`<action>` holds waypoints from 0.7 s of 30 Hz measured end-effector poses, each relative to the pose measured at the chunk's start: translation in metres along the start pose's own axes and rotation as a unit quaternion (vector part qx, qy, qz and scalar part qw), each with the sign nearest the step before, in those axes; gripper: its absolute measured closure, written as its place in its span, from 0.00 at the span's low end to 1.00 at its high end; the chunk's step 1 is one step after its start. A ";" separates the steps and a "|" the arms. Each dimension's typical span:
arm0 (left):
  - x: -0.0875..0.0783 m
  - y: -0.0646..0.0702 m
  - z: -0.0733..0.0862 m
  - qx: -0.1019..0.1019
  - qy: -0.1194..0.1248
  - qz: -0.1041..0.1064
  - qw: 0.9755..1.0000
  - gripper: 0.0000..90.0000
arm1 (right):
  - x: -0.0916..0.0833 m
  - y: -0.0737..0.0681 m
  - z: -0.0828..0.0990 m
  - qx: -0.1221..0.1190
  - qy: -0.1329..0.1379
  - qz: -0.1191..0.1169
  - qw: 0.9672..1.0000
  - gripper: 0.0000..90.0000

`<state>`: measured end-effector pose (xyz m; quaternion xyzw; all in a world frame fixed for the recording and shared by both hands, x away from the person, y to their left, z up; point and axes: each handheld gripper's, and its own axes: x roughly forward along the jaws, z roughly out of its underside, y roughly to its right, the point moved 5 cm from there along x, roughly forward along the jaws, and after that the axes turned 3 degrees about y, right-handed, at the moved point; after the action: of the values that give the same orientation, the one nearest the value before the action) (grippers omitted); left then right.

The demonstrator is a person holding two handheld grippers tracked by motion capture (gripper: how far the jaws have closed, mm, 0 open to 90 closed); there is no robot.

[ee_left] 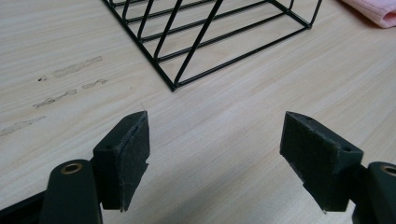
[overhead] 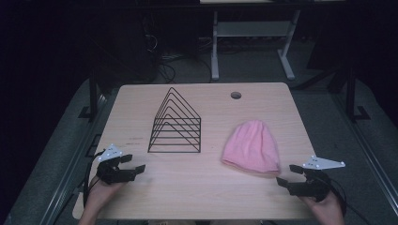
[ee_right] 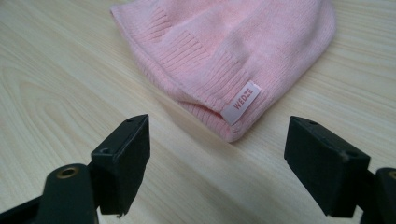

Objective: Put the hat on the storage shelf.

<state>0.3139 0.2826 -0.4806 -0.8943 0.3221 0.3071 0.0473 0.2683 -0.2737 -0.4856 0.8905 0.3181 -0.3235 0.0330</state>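
Observation:
A pink knitted beanie (overhead: 252, 146) lies flat on the right half of the wooden table (overhead: 197, 187); its ribbed brim with a small label (ee_right: 241, 102) faces my right gripper. A black wire rack (overhead: 176, 123) of triangular dividers stands left of centre, its near corner (ee_left: 173, 86) just ahead of my left gripper. My left gripper (overhead: 134, 163) rests at the front left, open and holding nothing. My right gripper (overhead: 289, 175) sits at the front right, just short of the beanie's brim, open with nothing between its pads (ee_right: 123, 161).
A round cable hole (overhead: 236, 95) pierces the table near its far edge. Faint scuff marks (ee_left: 70, 86) streak the wood left of the rack. A white desk frame (overhead: 253, 42) stands on the dark floor beyond the table.

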 end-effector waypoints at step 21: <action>0.000 0.002 0.002 0.004 -0.005 -0.001 1.000 0.27 | 0.009 0.006 -0.042 -0.012 -0.004 -0.022 1.000 0.20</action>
<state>0.3121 0.2816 -0.4817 -0.8927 0.3227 0.3102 0.0528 0.3002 -0.2625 -0.4589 0.8813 0.3417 -0.3240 0.0381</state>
